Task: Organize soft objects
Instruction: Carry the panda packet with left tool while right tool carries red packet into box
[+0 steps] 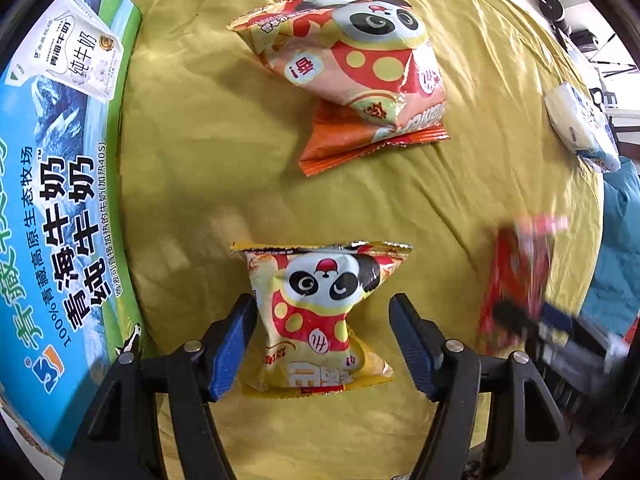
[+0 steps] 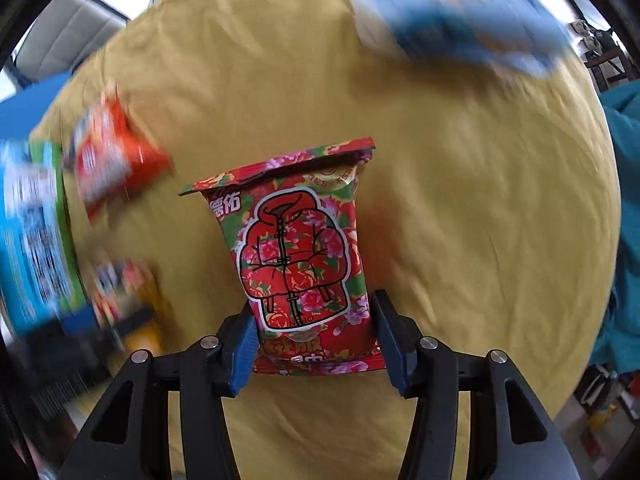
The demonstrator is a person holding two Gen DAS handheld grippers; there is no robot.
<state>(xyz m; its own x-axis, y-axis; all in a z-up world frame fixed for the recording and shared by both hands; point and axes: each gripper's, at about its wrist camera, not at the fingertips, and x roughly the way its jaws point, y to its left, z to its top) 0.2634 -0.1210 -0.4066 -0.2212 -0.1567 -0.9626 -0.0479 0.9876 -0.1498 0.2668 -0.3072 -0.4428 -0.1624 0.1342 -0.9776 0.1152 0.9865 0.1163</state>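
left tongs (image 1: pixel 322 332) open astride yellow crinkly panda snack pouch (image 1: pixel 320 312) on yellow cloth (image 1: pixel 192 140) | right tongs (image 2: pixel 314 344) clamp red floral foil packet (image 2: pixel 298 256) | light, puffy, slippery; pinch mid-body

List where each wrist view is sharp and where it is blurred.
Left wrist view: both panda snack bags and the milk carton box are crisp; only the right tongs with the red packet smear. Right wrist view: the red floral packet between the tongs is sharp, while the cloth edges and surrounding items streak.
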